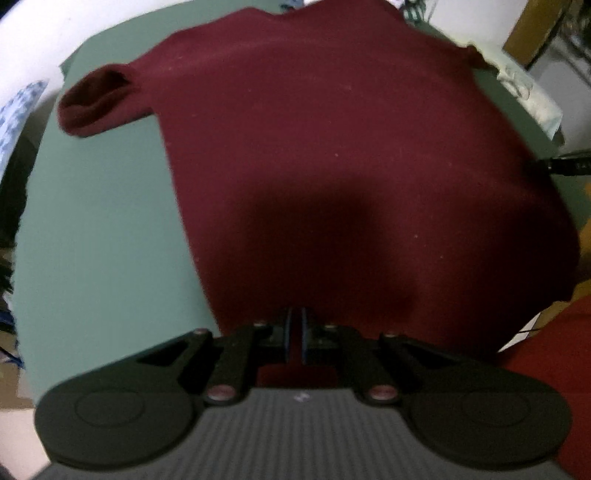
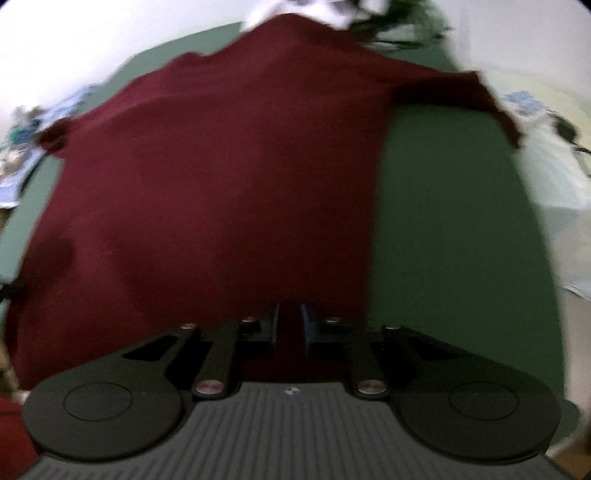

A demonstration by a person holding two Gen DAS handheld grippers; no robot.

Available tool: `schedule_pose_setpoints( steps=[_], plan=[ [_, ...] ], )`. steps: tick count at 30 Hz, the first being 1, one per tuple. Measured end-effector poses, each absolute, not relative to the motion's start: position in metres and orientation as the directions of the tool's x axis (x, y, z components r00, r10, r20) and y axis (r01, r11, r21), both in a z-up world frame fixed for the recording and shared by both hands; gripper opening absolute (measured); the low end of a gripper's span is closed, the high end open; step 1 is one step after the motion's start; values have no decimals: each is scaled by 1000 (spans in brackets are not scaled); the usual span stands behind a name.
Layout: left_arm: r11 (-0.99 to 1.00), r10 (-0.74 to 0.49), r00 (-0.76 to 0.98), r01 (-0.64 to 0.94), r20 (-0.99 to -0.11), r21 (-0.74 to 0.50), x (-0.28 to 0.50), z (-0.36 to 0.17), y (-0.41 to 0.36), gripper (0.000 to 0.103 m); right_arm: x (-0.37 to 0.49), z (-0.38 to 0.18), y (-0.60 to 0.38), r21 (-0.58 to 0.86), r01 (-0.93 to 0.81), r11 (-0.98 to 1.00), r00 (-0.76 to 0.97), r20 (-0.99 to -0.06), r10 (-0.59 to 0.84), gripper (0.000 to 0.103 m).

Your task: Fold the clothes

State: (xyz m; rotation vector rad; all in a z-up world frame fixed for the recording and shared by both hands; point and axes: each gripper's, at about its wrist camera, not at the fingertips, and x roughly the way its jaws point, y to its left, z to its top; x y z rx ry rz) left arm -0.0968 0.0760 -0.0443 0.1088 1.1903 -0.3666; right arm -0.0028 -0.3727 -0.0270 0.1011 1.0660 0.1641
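A maroon T-shirt [image 1: 314, 129] lies spread over a green table [image 1: 92, 221], collar at the far end and one short sleeve [image 1: 96, 99] out to the left. My left gripper [image 1: 295, 321] is at the shirt's near hem with its jaws shut on the cloth. In the right wrist view the same shirt [image 2: 221, 166] covers the left and middle of the table [image 2: 443, 240], its other sleeve [image 2: 461, 92] reaching right. My right gripper [image 2: 290, 317] is at the near hem too, jaws a narrow gap apart with maroon cloth filling it. Both views are blurred.
Bare green table [image 1: 92, 221] lies left of the shirt, and more shows on its right [image 2: 443, 240]. A blue patterned cloth [image 1: 18, 110] hangs past the left edge. A clear plastic packet [image 1: 524, 88] sits at the far right corner. Dark plant leaves [image 2: 399, 22] stand behind the table.
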Motion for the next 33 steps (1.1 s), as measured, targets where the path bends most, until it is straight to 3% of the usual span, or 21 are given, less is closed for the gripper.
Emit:
schedule_pose_setpoints(
  steps=[6,8,11,16,18,19,20,24,26,28,30,33],
  plan=[
    [951,-221,375,287,-900,-114,-95,-39,77,1,29,-31,-329,185,-220,958,427,-865,265,19],
    [964,-203,416,246,-887,-105,-89,-34,86,9,39,-36,-320,90,-228,969,447,-875,187,15],
    [984,-166,491,137,-855,-112,-69,-26,115,9,62,-28,-311,41,-202,978,485,-864,137,19],
    [993,-75,580,-35,-811,-116,-32,-20,143,9,129,13,-237,114,-375,920,582,-743,330,20],
    [996,-33,593,-45,-805,-74,-29,-25,139,15,144,33,-190,97,-521,848,585,-683,438,26],
    [998,-22,590,-39,-807,-56,-30,-28,137,27,150,38,-164,68,-586,807,581,-659,477,31],
    [999,-15,586,-30,-810,-40,-30,-32,133,32,155,41,-137,28,-645,764,576,-639,510,34],
    [996,-68,593,-3,-802,-86,-45,-40,138,35,178,35,-42,-21,-829,558,443,-633,635,32],
    [993,-85,601,-11,-795,-115,-61,-40,147,41,181,19,-3,-34,-859,511,399,-670,626,31],
    [991,-90,597,-22,-797,-129,-77,-41,153,41,183,3,35,-44,-886,461,355,-706,614,31],
    [991,-87,596,-27,-799,-128,-91,-42,159,42,184,-19,57,-141,-874,465,415,-715,563,32],
    [991,-87,588,-33,-804,-131,-101,-45,167,55,187,-48,80,-262,-837,481,503,-715,486,33]
  ],
)
